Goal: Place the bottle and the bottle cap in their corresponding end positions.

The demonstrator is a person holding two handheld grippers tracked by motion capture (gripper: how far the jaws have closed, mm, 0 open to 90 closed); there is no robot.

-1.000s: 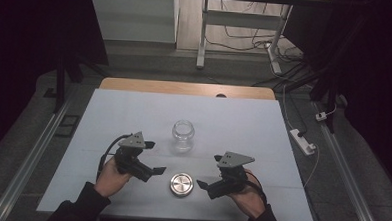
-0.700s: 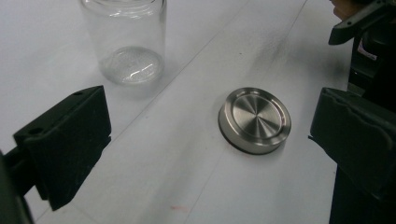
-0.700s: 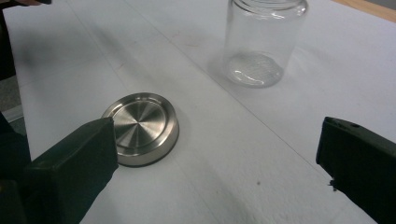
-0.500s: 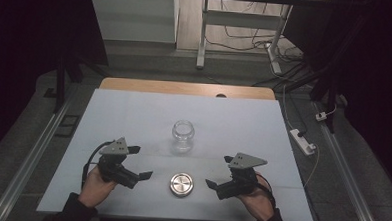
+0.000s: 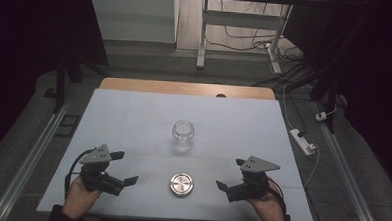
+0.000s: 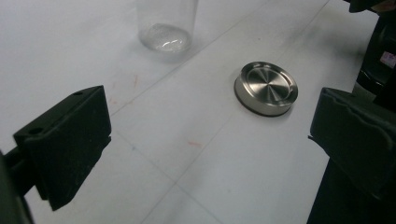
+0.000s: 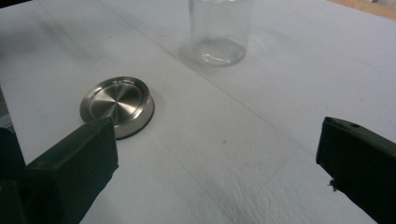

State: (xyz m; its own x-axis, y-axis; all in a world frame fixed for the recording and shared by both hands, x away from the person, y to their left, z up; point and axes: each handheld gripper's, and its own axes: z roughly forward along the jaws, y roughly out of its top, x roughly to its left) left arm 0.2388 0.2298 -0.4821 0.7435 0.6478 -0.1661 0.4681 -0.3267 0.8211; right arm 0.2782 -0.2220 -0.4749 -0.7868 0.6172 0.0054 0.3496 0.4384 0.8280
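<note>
Tongs, left: jaws spread wide, empty; pulled back toward near-left table edge compared with a second ago, when sat closer in beside lid.
Tongs, right: jaws likewise spread, empty; drawn outward and back to near-right edge over same second.
Table: white sheet, bare between both tongs apart from two items; faint red marks visible in left gripper view.
Jar: clear glass, upright, mouth open, unlidded; ahead of both tongs, well apart from each, roughly midway between them. Position unchanged across the three moments.
Lid: round brushed metal, lying flat on table, directly between the two tongs, nearer than jar, touching neither. Seen ahead-right of left jaws, ahead-left of right jaws. Unmoved.
Change: both tongs retreated and separated; jar and lid untouched.
Meaning (judgement): looks like either a released, finished unscrewing with lid set down, or a rest pose before capping; nothing gripped, so no step in hand now.
</note>
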